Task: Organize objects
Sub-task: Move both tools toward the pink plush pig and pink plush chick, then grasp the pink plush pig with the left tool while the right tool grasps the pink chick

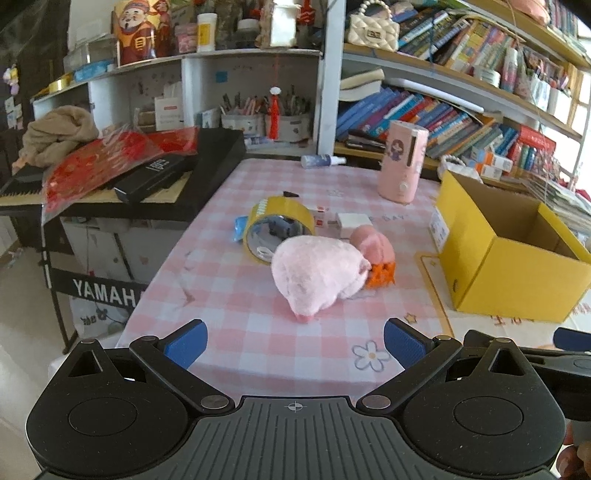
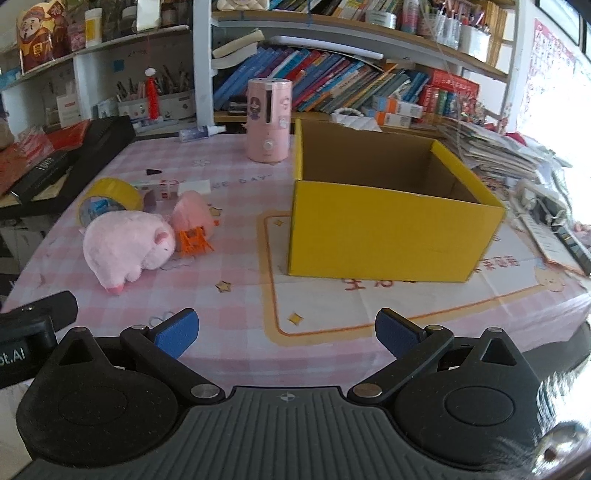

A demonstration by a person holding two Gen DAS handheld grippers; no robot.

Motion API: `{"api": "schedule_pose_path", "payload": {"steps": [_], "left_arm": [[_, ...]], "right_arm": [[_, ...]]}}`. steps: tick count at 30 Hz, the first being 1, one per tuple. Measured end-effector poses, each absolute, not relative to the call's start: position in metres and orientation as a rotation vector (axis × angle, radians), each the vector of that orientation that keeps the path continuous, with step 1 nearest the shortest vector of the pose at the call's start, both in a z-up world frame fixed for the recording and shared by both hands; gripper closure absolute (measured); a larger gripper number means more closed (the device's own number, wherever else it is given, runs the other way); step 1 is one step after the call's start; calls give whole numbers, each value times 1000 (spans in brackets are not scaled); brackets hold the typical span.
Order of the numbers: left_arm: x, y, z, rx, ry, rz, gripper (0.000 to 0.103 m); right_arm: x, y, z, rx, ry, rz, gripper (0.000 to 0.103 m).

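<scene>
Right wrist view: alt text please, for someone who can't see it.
An open claw hovers empty over a pink checked tablecloth, facing an open yellow cardboard box that looks empty. To the left lie a pink plush pig, an orange plastic toy and a yellow tape roll; cluttered bookshelves stand behind.

A pink-and-white checked tablecloth [image 1: 236, 332] covers the table. At its far edge a small spray bottle [image 1: 323, 160] lies on its side. To the left, a black Yamaha keyboard [image 1: 207, 173] carries red printed paper [image 1: 99, 162], with a beige cloth [image 1: 55, 131] bundled behind it. Beyond the table, shelves hold leaning rows of books [image 2: 332, 85], pen pots [image 1: 266, 123] and a quilted cream handbag [image 1: 373, 27]. A stack of papers [image 2: 495, 147] sits at the far right.
</scene>
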State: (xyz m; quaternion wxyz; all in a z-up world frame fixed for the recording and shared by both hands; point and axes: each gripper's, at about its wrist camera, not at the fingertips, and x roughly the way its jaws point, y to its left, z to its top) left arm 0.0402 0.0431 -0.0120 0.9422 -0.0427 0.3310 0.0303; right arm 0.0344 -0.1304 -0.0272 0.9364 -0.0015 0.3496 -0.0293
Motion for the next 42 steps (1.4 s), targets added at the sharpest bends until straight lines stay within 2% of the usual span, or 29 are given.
{"api": "schedule_pose_path", "payload": {"steps": [8, 15, 20, 29, 40, 42], "left_arm": [[54, 62, -9, -159, 627, 117, 0], [72, 61, -12, -95, 595, 183, 0], [93, 56, -14, -78, 598, 171, 0], [132, 50, -26, -77, 662, 122, 0], [163, 40, -35, -51, 722, 94, 0], [167, 37, -37, -43, 730, 87, 0]], "right_arm": [[53, -123, -15, 25, 585, 55, 2], [88, -117, -7, 41, 515, 133, 2], [126, -111, -8, 59, 588, 213, 2], [198, -101, -29, 17, 745, 266, 21], [267, -92, -75, -41, 962, 324, 22], [273, -91, -82, -47, 986, 335, 32]]}}
